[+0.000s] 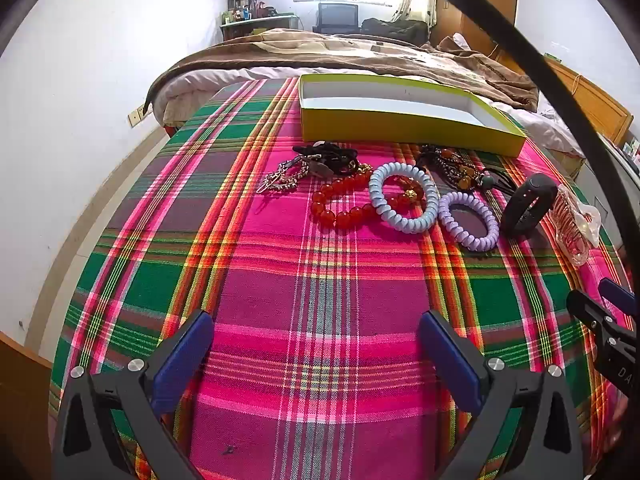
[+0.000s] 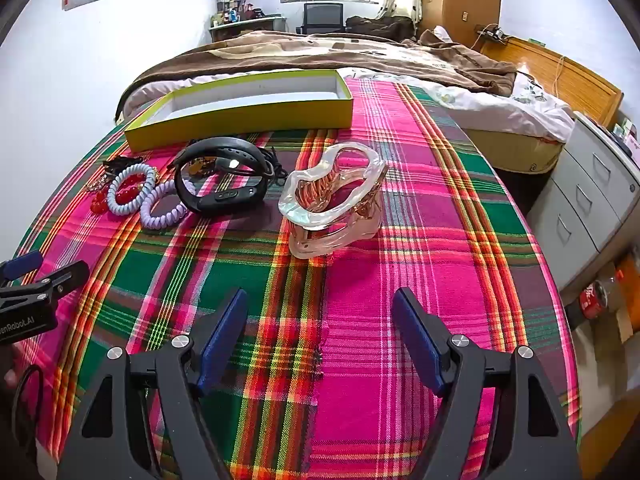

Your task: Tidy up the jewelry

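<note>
On the plaid cloth lies a row of jewelry: a silver chain (image 1: 284, 176), a red bead bracelet (image 1: 340, 212), a blue spiral tie (image 1: 376, 196), a purple spiral tie (image 1: 480, 242), a brown beaded necklace (image 1: 456, 172), a black wristband (image 1: 528, 204) and a clear claw clip (image 2: 332, 196). Behind them stands an empty yellow box (image 1: 400, 120). My left gripper (image 1: 316, 320) hovers open in front of the beads, holding nothing. My right gripper (image 2: 320, 296) is open too, short of the claw clip, with the wristband (image 2: 224, 196) to its left.
A bed with a brown blanket (image 2: 320, 52) lies beyond the table. A grey drawer cabinet (image 2: 592, 200) and a red-labelled bottle (image 2: 596, 296) stand past the table's right edge. Bare cloth stretches between both grippers and the jewelry.
</note>
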The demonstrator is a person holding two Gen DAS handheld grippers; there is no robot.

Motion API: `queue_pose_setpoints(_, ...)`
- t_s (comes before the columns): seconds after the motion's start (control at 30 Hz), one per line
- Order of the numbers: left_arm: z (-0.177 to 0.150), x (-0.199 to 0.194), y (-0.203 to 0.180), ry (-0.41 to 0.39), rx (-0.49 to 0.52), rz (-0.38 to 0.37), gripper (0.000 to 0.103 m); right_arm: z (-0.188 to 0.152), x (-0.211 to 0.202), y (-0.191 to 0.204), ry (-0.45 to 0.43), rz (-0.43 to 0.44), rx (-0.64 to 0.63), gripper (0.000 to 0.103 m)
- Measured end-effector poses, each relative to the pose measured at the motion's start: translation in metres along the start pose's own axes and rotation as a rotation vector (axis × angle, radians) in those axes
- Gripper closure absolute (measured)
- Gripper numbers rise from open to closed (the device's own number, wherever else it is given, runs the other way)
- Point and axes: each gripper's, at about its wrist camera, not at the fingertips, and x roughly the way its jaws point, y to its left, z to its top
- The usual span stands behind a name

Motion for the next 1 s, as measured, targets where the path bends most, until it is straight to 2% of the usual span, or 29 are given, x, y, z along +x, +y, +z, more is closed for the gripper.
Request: queue_pose_setpoints(1.0,0.0012,-0.0014,0.0018,-0.003,-0.002,0.005,0.0,0.0029,0.0027,0.0012,0.005,-0.017,0.0,0.028)
